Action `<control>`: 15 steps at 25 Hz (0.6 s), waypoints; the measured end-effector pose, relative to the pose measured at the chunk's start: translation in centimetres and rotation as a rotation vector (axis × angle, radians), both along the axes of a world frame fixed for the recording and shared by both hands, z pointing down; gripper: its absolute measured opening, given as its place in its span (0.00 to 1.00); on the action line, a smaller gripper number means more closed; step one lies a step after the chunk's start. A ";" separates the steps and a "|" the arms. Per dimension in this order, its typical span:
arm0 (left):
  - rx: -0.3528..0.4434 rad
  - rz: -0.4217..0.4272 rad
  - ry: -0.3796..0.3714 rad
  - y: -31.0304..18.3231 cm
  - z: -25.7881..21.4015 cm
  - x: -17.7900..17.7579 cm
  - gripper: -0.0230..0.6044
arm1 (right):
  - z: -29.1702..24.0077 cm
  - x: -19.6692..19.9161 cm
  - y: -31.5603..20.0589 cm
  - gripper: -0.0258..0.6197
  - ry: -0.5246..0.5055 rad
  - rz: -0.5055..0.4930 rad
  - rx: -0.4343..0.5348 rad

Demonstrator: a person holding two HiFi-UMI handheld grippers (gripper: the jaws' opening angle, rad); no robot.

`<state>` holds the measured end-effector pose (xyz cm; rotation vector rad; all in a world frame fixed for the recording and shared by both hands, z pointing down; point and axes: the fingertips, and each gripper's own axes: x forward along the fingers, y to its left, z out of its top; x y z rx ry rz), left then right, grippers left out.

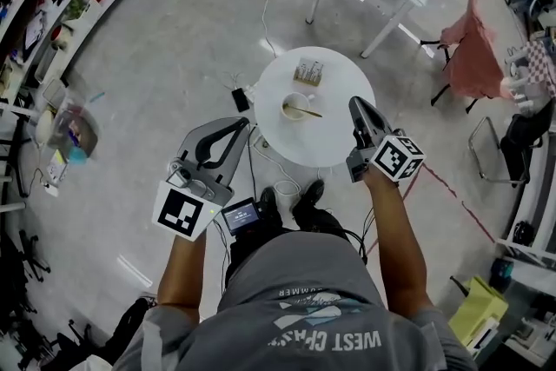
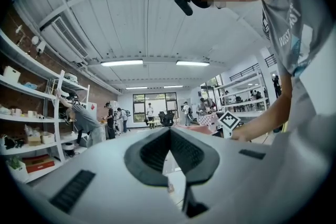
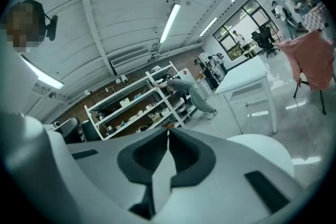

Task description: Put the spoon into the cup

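Both grippers are held clear of the things on the round white counter, and nothing is gripped by either. The left gripper is seen over the floor just off the counter's near left edge, its jaws pressed together at the tips with only empty space behind them. The right gripper is seen at the counter's near right edge, its jaws likewise pressed together and empty.

The cup stands near the middle of the counter. The spoon is already lodged in it: the bowl end lies inside, while the handle is propped across the rim and points to the right, toward the right gripper. A small rack stands just behind the cup; its contents cannot be made out.

The placing step is judged to be done, so the step in hand is taken to be the retreat. Little is called for next, only that the jutting handle be given a wide berth by the right gripper, so that the cup is not tipped.
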<state>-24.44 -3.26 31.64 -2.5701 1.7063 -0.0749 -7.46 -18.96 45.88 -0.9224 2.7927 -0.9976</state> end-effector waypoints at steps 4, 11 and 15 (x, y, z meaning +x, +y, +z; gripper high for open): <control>0.019 0.024 -0.018 0.6 -1.2 0.7 0.04 | -5.6 1.3 1.6 0.05 -0.025 -0.008 0.109; 0.039 0.067 -0.046 2.2 -2.8 1.7 0.04 | -15.7 2.9 7.4 0.05 -0.009 -0.057 0.364; 0.061 0.099 -0.063 3.3 -3.4 2.5 0.04 | -19.8 3.1 11.9 0.04 0.082 -0.112 0.540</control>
